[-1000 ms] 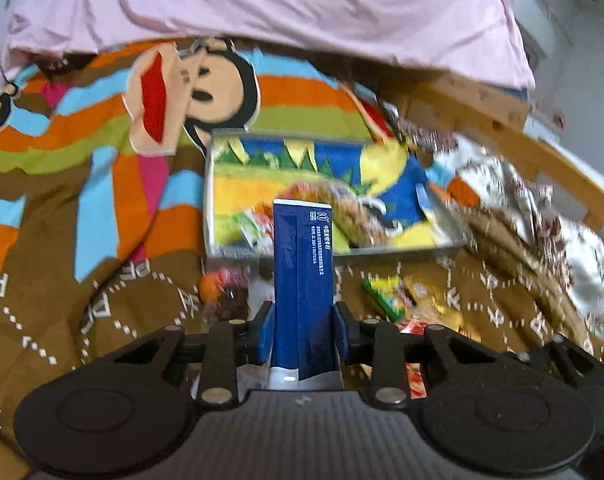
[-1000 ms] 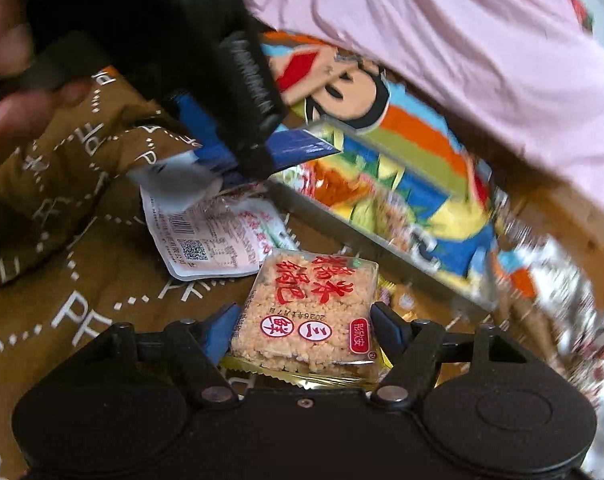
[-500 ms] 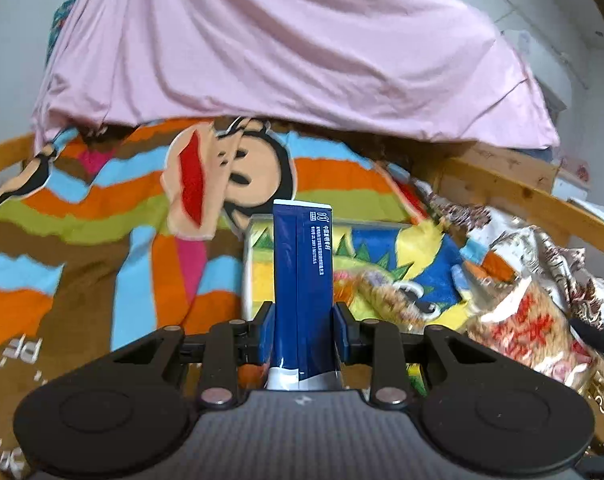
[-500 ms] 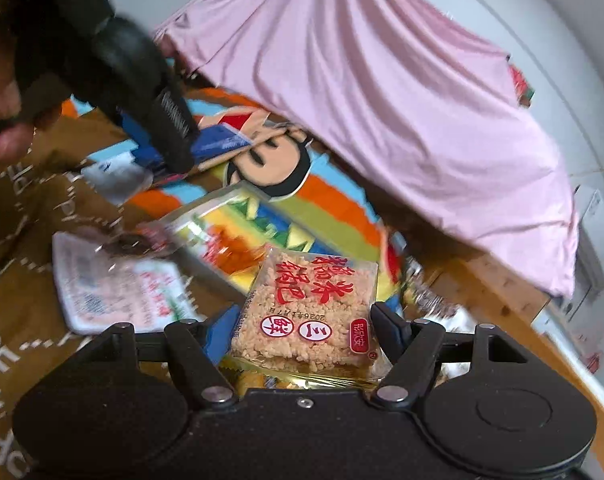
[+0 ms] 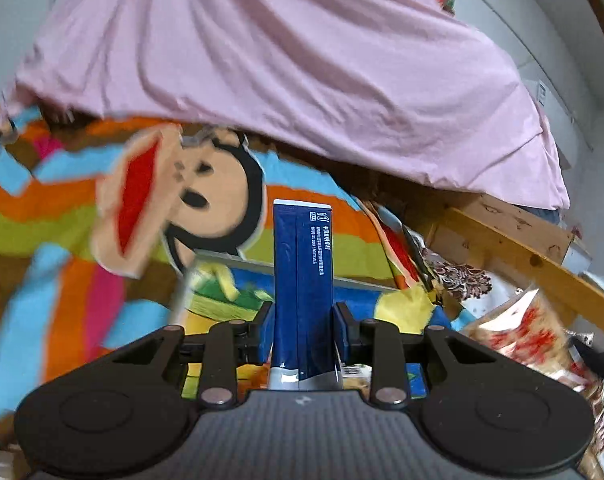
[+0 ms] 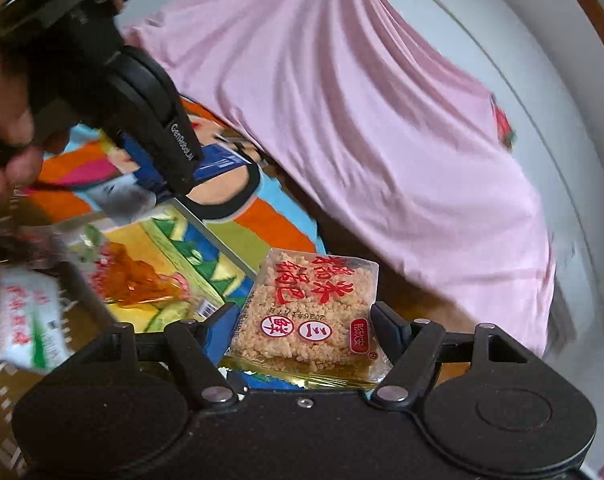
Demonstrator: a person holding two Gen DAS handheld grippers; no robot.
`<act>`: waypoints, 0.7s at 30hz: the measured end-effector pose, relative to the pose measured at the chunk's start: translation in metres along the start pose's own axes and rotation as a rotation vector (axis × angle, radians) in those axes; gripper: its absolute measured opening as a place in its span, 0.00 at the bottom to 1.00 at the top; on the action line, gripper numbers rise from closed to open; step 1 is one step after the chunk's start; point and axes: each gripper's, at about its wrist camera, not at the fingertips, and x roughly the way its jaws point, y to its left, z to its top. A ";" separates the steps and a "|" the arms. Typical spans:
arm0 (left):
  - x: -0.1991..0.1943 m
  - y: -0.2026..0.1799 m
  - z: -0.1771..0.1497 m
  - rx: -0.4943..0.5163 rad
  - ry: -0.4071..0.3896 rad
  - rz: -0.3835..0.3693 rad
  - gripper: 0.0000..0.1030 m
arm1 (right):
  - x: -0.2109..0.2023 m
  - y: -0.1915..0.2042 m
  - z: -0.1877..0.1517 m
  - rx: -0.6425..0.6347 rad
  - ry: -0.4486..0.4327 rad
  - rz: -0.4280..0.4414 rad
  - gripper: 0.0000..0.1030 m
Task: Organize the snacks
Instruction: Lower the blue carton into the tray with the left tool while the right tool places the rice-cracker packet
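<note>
Two snack packs are held up over the bed at this moment, one in each pair of tongs. The left tongs are clamped narrow on a slim dark blue packet, which stands upright between the pads with its white-printed top edge pointing away from the camera. The right tongs stand much wider and grip a square clear pack of puffed rice cake with red characters, held by its two side edges.

Below and just beyond both packs lies a shallow tray with a grey rim and a bright blue, yellow and green lining. It rests on a striped bedspread printed with a cartoon monkey face. In the right wrist view an orange-red snack bag lies inside the tray, and a white sachet with red print sits blurred at the near left, outside it. A person's hand holds the left tool at the upper left of that view.

A pink sheet hangs across the far side. A wooden bed rail runs along the right.
</note>
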 end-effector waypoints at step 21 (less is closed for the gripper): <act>0.078 -0.008 -0.051 0.161 0.153 0.010 0.33 | 0.118 0.022 -0.043 0.122 0.248 0.039 0.71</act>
